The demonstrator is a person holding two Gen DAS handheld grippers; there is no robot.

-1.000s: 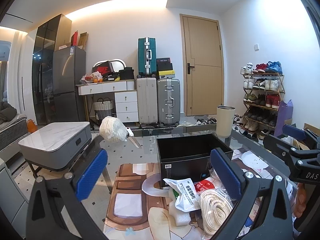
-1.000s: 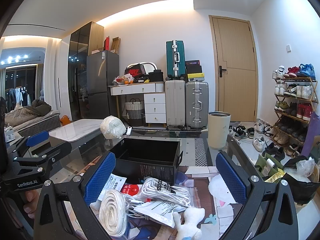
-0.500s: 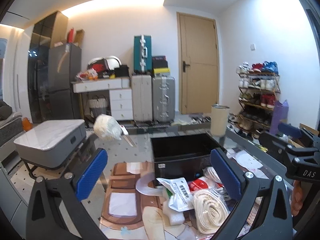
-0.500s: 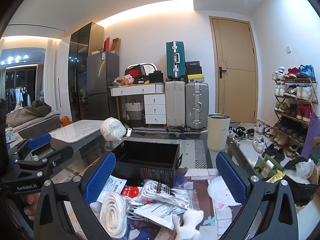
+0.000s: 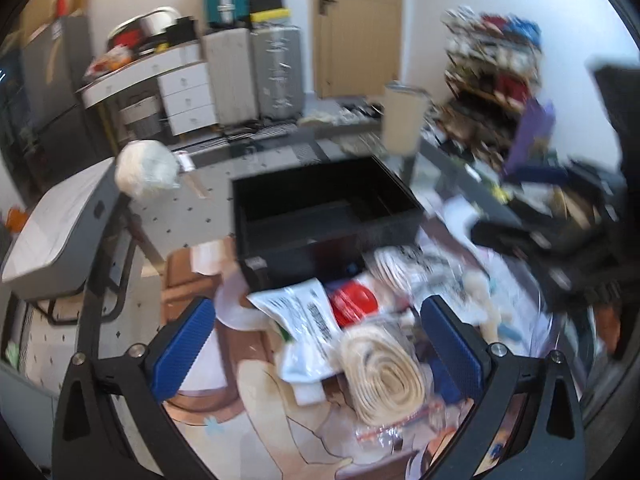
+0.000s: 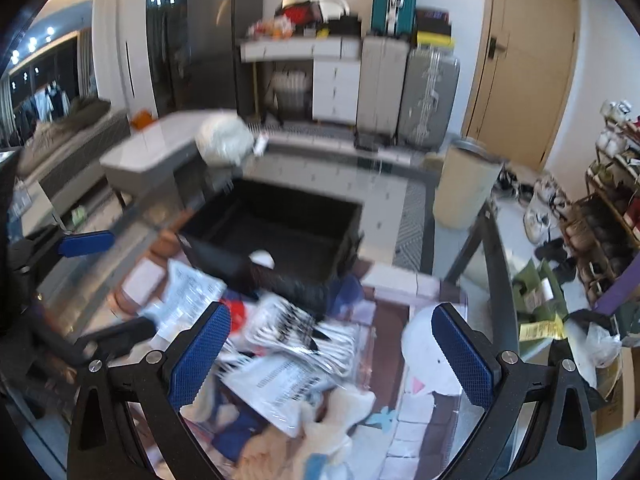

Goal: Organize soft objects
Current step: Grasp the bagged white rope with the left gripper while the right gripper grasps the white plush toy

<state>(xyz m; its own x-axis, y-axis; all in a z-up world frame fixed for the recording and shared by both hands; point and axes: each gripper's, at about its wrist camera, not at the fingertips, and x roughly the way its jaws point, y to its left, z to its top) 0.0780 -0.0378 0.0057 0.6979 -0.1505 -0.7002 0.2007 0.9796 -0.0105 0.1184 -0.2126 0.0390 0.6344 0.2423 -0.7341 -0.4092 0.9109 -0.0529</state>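
A heap of soft goods lies on the glass desk (image 5: 280, 168), just in front of an open black box (image 5: 320, 208). Nearest the left camera sits a coil of cream rope in a clear bag (image 5: 384, 372); touching it on the left is a white packet with printed labels (image 5: 304, 328), and behind that a red item (image 5: 354, 304). From the right camera, a bag of white cord (image 6: 304, 336) and a flat labelled packet (image 6: 280, 388) overlap, with a pale plush piece (image 6: 344, 412) at the near edge; blur hides finer detail. The box stands empty-looking and dark inside. The left tongs (image 5: 320, 344) are spread wide above the rope and packet, holding nothing. The right tongs (image 6: 332, 360) are likewise spread over the pile, gripping nothing. Farther back on the desk rest a white wrapped bundle (image 5: 146, 174) and a beige cylindrical cup (image 6: 464, 184).
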